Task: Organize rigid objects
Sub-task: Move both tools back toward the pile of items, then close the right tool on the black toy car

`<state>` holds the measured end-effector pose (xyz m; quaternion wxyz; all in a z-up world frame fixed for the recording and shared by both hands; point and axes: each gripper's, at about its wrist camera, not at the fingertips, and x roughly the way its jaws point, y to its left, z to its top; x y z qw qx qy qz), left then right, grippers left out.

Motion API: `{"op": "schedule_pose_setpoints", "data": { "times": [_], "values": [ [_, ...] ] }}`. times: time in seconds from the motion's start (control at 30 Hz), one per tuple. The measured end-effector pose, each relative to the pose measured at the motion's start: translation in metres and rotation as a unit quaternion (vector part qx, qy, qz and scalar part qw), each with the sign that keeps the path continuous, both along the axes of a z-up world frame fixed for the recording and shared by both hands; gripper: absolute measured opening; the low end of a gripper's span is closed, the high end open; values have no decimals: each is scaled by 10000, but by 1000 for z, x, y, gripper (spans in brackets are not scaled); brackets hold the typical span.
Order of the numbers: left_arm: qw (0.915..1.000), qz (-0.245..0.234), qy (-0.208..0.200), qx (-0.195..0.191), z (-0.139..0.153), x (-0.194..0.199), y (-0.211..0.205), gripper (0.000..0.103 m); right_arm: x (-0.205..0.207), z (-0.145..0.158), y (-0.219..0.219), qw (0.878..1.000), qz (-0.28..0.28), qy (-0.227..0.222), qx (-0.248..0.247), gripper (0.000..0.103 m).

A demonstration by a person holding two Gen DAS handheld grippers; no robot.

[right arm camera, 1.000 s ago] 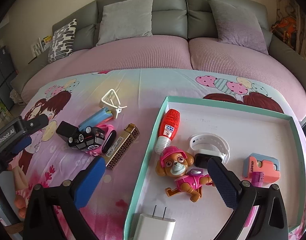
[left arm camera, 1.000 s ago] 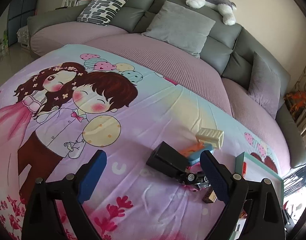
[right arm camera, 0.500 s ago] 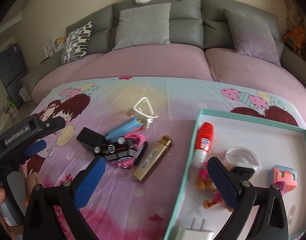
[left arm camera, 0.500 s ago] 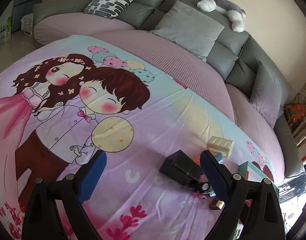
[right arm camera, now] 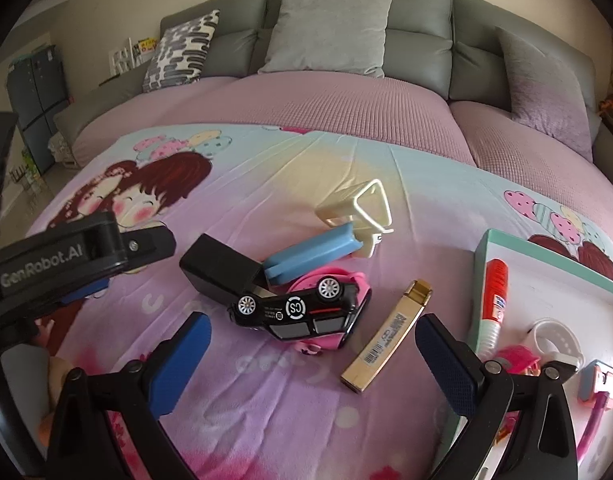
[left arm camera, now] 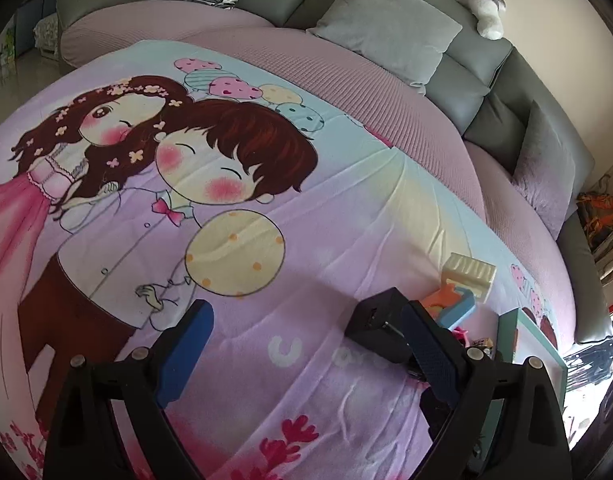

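Toy car (right arm camera: 296, 312) lies amid scattered items on the cartoon bedsheet (right arm camera: 290, 184); right gripper (right arm camera: 312, 364) and left gripper (left arm camera: 306, 354) hover, jaws wide apart, empty.

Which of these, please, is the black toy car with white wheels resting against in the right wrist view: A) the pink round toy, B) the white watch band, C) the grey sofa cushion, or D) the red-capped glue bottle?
A: the black toy car lies tipped on its side across the pink round toy, on the bedsheet outside the teal-rimmed tray.
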<state>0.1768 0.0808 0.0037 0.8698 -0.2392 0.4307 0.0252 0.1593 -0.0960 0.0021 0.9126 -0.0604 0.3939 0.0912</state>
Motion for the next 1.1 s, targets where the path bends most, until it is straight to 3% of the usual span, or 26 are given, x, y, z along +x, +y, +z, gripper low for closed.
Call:
{"op": "schedule_pose_setpoints", "data": {
  "times": [0.33, 0.77, 1.1],
  "values": [
    [9998, 66, 170, -67, -7, 6, 3, 95, 6, -8, 4, 9999, 36, -30, -114, 103],
    [9994, -213, 33, -253, -3, 5, -5, 95, 4, -7, 11, 9995, 270, -140, -81, 77],
    [9992, -342, -25, -206, 0, 7, -13, 95, 4, -2, -1, 9996, 190, -111, 169, 77]
  ]
}}
